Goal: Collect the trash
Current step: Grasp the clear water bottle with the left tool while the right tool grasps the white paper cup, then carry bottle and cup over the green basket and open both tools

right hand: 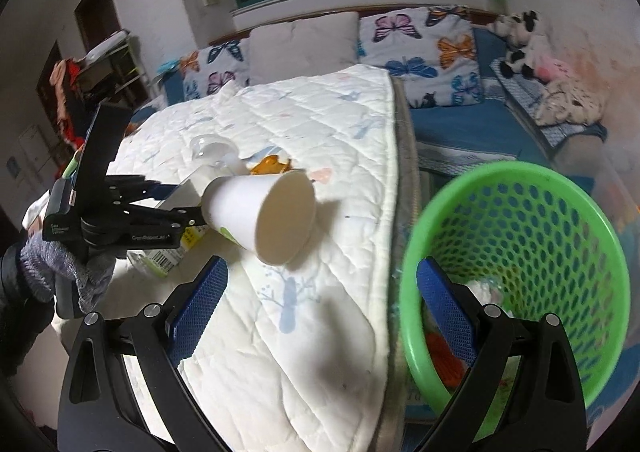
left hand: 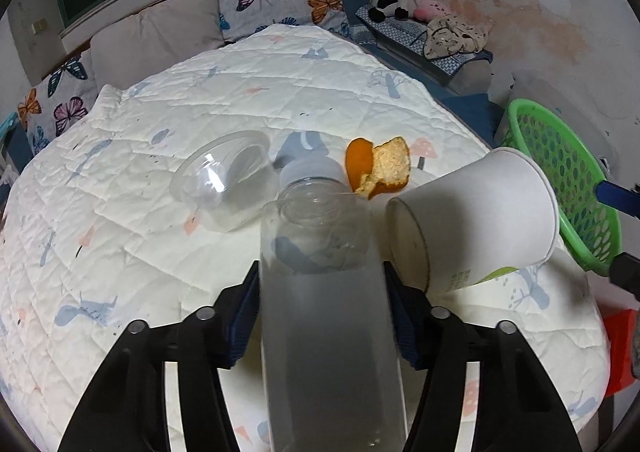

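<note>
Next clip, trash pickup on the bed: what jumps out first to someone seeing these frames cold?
The clear plastic bottle lying between the left gripper's blue pads, filling the left wrist view's centre. Right beside it a white paper cup lies tipped on the quilt, with orange peel just behind. In the right wrist view, the green basket stands past the bed's edge, behind the open right gripper.

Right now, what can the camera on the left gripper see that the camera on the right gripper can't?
Only the left wrist view shows the clear bottle lengthwise between the left gripper pads, and the clear plastic tub plainly.

Only the right wrist view shows inside the green basket, where something white and something orange lie, plus the open, empty right gripper.

Both show the tipped paper cup, orange peel and white quilt.
</note>
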The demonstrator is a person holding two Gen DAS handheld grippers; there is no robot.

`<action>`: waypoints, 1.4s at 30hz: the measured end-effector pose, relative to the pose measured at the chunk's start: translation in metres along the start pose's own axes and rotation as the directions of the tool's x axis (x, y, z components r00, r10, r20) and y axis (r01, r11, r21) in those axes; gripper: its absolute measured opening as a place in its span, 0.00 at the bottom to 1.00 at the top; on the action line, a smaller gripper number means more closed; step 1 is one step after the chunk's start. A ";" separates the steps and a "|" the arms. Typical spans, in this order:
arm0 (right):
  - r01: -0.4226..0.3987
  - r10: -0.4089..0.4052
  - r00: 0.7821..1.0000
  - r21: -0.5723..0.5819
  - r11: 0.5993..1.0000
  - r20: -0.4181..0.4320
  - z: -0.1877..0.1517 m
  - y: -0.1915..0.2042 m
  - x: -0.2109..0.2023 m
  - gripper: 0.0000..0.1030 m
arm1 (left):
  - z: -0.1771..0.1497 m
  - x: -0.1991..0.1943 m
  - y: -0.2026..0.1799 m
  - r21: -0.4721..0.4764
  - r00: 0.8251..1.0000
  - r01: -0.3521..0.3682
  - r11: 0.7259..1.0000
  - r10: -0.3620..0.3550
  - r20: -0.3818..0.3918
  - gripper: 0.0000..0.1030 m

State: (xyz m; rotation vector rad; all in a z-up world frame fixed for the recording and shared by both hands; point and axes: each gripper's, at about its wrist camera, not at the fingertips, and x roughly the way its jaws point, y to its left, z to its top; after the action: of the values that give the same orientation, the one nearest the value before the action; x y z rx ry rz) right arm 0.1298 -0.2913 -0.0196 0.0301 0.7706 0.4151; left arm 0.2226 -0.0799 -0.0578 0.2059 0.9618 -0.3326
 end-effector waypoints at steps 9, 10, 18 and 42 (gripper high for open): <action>-0.094 0.091 0.994 -0.058 0.994 -0.053 0.017 0.007 0.036 0.92 | -0.004 -0.014 0.002 0.020 0.999 0.001 1.000 -0.001 0.038 0.52; -0.111 0.108 0.992 -0.053 0.992 -0.060 0.018 0.007 0.041 0.92 | -0.005 -0.017 0.003 0.019 0.999 0.000 1.000 -0.001 0.043 0.52; -0.236 0.235 0.966 0.002 0.972 -0.109 0.029 -0.004 0.069 0.92 | -0.011 -0.043 0.019 -0.013 0.996 0.001 1.000 0.001 0.090 0.52; -0.348 0.344 0.931 -0.009 0.938 -0.125 0.028 0.010 0.077 0.83 | -0.029 -0.071 0.039 -0.109 0.990 0.012 0.994 0.003 0.138 0.52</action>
State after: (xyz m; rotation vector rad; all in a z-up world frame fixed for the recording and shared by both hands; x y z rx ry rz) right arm 0.1945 -0.2500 -0.0494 0.1141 0.8825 0.7705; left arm 0.1773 -0.0212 -0.0141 0.0791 0.8415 -0.2931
